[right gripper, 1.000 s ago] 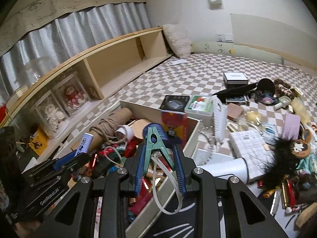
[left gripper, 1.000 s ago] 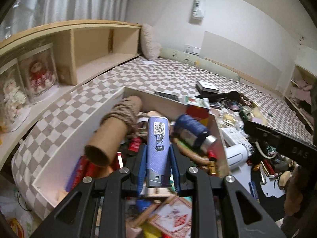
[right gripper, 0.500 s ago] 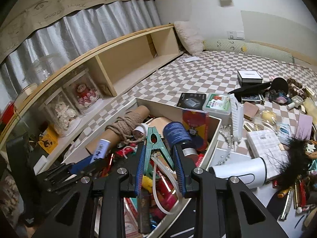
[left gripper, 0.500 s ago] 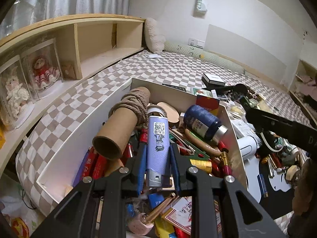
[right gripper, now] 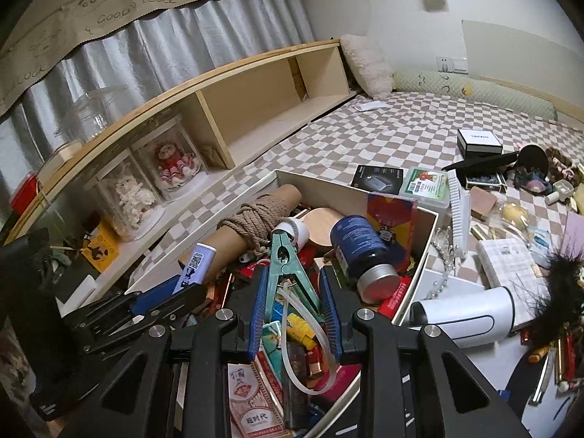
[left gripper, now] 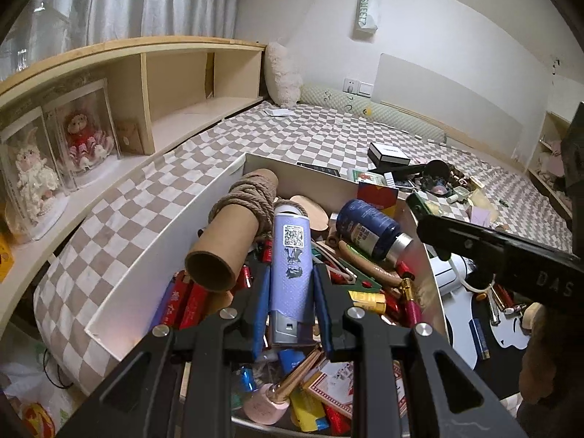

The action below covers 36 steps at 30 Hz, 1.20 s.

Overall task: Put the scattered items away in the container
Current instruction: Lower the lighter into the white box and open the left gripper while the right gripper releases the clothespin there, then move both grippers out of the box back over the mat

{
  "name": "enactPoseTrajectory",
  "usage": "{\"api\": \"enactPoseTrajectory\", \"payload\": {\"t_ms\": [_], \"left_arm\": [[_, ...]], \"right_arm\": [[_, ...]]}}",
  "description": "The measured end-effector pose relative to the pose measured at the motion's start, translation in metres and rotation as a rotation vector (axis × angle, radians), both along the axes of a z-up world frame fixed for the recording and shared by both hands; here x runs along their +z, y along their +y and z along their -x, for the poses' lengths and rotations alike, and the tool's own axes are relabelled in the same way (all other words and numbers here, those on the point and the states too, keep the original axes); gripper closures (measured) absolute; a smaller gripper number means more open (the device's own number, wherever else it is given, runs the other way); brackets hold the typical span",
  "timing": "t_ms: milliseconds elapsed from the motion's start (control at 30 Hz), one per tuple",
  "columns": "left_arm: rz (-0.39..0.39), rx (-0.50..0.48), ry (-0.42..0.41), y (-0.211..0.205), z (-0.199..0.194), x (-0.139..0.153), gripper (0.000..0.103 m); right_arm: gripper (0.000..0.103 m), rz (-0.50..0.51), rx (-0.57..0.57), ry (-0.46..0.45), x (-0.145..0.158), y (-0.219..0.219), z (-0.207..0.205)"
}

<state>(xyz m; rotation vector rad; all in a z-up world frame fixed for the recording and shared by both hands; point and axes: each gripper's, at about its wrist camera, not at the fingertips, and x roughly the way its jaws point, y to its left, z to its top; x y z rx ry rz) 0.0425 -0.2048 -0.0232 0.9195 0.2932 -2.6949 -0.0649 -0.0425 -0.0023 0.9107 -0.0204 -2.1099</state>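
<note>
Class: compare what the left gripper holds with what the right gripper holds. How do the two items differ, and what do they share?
The left gripper holds a lavender lighter: boxy, solid, QR-coded. The right gripper holds a teal clamp: pointed, forked, with a loop of white tubing hanging from it. Both are pinched between blue pads over the full white box.

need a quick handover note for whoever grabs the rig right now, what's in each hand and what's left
Left tongs: shut on the lilac tube, held over the white box.
Right tongs: shut on the teal clip with its white cord dangling, also over the box.
Done: the box already holds many things, among them the cardboard roll wound with rope and the blue bottle.
Left: release both items into the box, then collect the clutter beside it on the checked cover, such as the white hair dryer and black feather toy.
</note>
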Motion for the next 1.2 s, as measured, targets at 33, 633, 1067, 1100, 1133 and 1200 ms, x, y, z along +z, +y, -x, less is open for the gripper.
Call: {"api": "enactPoseTrajectory", "payload": {"t_ms": [33,633,1067,1100,1133,1200], "left_arm": [[0.003,0.002,-0.001,0.000,-0.001,0.000,0.077],[0.015,0.036,-0.019,-0.005,-0.010,-0.004,0.053],[0.055,0.070,0.033,0.004,-0.012,0.004,0.005],[0.052,0.074,0.031,0.004,-0.011,0.003,0.005],[0.049,0.079,0.029,0.003,-0.011,0.002,0.005],[0.046,0.084,0.028,0.002,-0.011,0.002,0.005]], "right_arm": [[0.073,0.002,0.002,-0.001,0.000,-0.001,0.000],[0.022,0.026,-0.002,0.006,-0.011,0.006,-0.015],[0.022,0.027,-0.069,-0.002,-0.010,0.034,-0.004],[0.022,0.028,-0.071,-0.003,-0.010,0.035,-0.004],[0.022,0.030,-0.074,-0.005,-0.009,0.037,-0.003],[0.022,0.028,-0.073,-0.016,-0.009,0.041,-0.002]]}}
